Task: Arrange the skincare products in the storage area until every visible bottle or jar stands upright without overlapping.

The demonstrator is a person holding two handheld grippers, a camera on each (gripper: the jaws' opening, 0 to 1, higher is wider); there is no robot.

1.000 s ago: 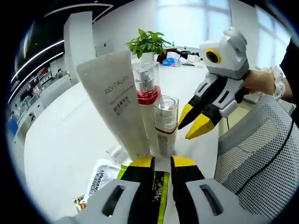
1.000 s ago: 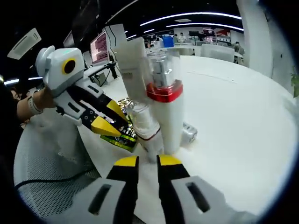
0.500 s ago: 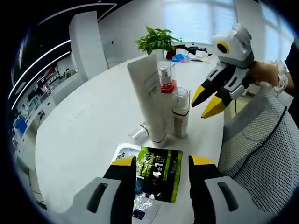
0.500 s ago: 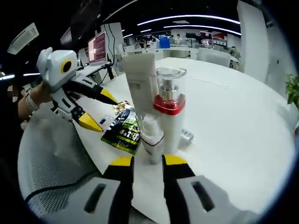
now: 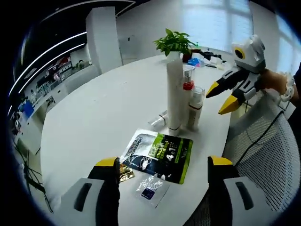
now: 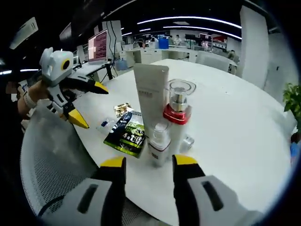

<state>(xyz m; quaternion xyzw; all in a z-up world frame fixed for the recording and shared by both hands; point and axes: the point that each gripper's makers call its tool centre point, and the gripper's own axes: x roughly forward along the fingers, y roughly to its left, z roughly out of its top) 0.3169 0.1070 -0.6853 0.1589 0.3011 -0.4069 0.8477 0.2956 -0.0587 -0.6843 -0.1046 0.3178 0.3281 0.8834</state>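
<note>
On the white tabletop (image 5: 94,122) three skincare containers stood upright in a tight cluster near its edge beside the mesh chair (image 5: 263,155). The tall white tube (image 6: 151,96) rose highest, standing on its cap. Just beside it stood the pump bottle with a red collar (image 6: 177,123) under a clear cap, and the small clear-capped bottle (image 6: 159,143) stood against that one on the side nearer the edge. They stood so close that it could not be told whether they touched. In the left gripper view the same three lined up as tube (image 5: 174,94), red-collared bottle (image 5: 187,89) and small bottle (image 5: 195,107).

A little clear jar (image 5: 159,120) lay on its side on the tabletop just behind the tube's foot; in the right gripper view it showed beside the cluster (image 6: 186,142).

A dark green sachet pack (image 5: 160,153) lay flat between the cluster and the left gripper (image 5: 163,165), with a small clear packet (image 5: 150,187) and a gold foil scrap (image 5: 124,172) beside it nearer the tabletop's edge. A potted green plant (image 5: 175,42) stood towards the far edge.

The left gripper's jaws stood wide apart, holding nothing, drawn well back from the bottles. The right gripper (image 6: 148,164) also had its jaws apart and empty, just short of the small bottle. Each gripper showed in the other's view, held by a hand (image 5: 275,81) over the chair, yellow-tipped jaws spread.
</note>
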